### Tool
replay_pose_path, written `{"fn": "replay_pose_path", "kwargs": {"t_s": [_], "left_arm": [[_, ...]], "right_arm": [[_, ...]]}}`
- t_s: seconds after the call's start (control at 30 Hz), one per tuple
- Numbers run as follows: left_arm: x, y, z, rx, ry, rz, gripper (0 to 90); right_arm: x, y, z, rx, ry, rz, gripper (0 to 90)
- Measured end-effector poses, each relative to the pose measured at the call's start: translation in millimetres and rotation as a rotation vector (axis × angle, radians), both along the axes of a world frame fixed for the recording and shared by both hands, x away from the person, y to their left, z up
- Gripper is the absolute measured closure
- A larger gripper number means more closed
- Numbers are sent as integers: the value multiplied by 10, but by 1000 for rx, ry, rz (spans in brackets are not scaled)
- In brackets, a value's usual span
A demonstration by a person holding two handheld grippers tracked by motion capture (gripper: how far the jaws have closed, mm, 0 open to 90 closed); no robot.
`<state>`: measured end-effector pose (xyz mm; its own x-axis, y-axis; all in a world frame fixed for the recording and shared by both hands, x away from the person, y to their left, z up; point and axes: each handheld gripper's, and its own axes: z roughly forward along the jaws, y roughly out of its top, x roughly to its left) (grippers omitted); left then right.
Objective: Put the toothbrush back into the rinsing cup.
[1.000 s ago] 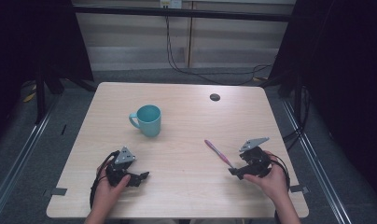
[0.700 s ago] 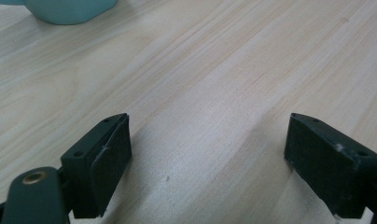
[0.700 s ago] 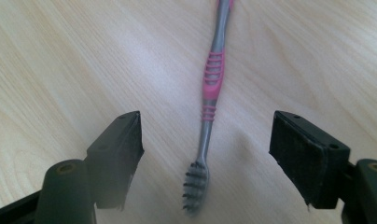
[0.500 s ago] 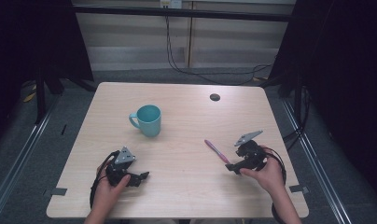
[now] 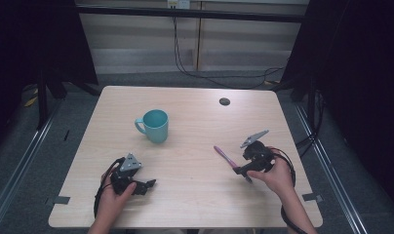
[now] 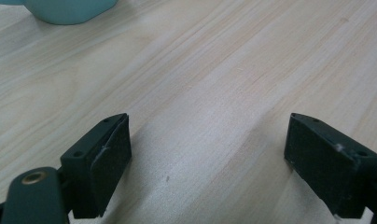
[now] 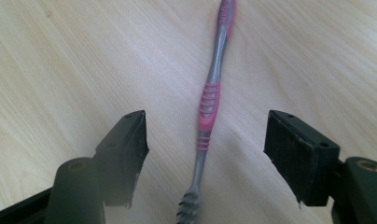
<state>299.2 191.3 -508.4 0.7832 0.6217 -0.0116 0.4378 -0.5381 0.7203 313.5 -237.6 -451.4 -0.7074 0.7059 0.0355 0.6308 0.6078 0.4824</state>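
A pink and grey toothbrush [image 5: 226, 157] lies flat on the wooden table [image 5: 195, 195], right of centre. My right gripper [image 5: 242, 172] hovers over its near end, tilted downward. In the right gripper view the toothbrush [image 7: 210, 100] runs up the gap between the jaws of the right gripper [image 7: 205, 119], bristles nearest the camera. The jaws have just been closing, but the pads stand clear of the handle on both sides. My left gripper [image 5: 148, 185] rests open near the front left, and the left gripper [image 6: 207, 123] has bare wood between its jaws. A teal mug [image 5: 155, 125] stands upright beyond it.
The mug's base [image 6: 67, 9] sits at the top left of the left gripper view. A small dark round object [image 5: 224, 101] lies near the table's far edge. Black frames and cables surround the table. Bare wood stretches between the two hands.
My right hand has shifted left and a little up over the toothbrush's near end, tilting its top plate upward. The left hand has stayed still.
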Motion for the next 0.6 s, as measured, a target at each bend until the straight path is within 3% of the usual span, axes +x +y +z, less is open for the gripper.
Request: {"fn": "replay_pose_path", "kwargs": {"t_s": [0.37,0.53,0.6], "left_arm": [[-3,-2,-2,-5,4,2,145],[-3,-3,-2,-5,4,3,145],[-3,-3,-2,-5,4,2,145]], "right_arm": [[97,100,-8,-40,42,11,340],[132,143,10,-53,40,20,401],[142,161,15,-55,58,19,433]]}}
